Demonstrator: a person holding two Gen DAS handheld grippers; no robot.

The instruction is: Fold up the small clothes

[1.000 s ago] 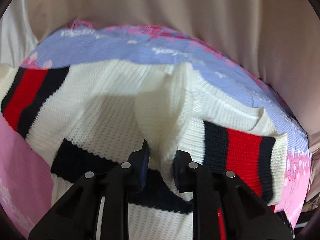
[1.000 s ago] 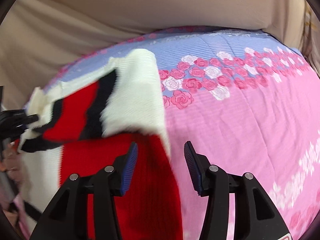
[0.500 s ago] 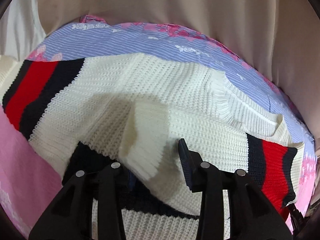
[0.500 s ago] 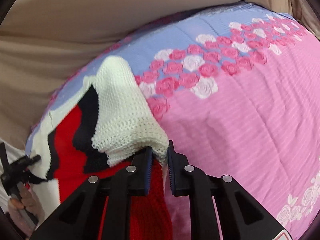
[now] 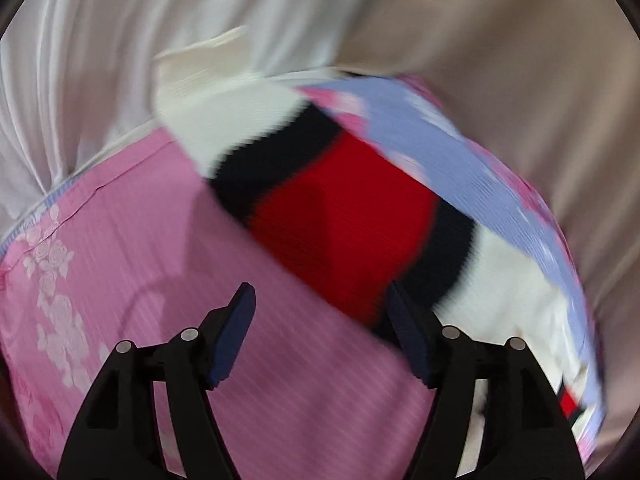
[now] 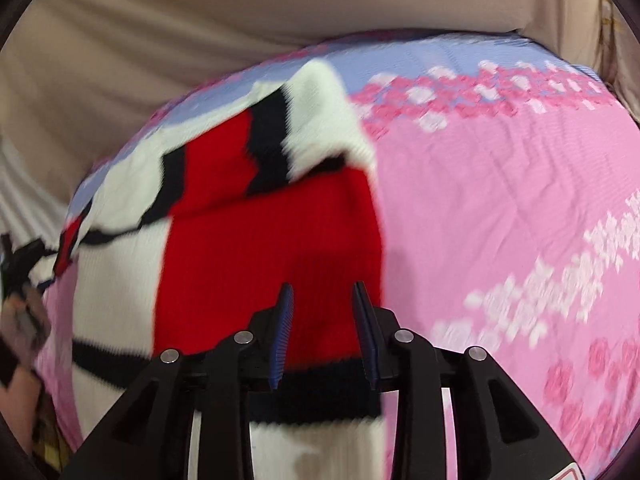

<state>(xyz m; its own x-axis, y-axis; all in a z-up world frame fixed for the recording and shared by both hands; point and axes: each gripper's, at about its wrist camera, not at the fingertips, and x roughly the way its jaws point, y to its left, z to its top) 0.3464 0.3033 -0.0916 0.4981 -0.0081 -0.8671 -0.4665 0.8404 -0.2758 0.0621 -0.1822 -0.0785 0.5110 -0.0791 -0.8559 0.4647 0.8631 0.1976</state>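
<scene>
1. One pink and lilac quilted bedspread with a rose print (image 6: pixel 500 208) fills both views.
2. On it lies the cream knitted sweater with red and black stripes (image 6: pixel 256 216), one sleeve (image 5: pixel 348 216) stretching out sideways.
3. Above that sleeve, the left gripper (image 5: pixel 320 340) has just been opening; its jaws are spread, holding nothing.
4. The right gripper (image 6: pixel 322 328) has also just parted, jaws over the red knit, not pinching it.

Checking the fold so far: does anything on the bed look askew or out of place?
One sleeve of the sweater sticks out past the bedsheet edge, unfolded. The other sleeve lies folded over the body. Nothing looks damaged.
</scene>
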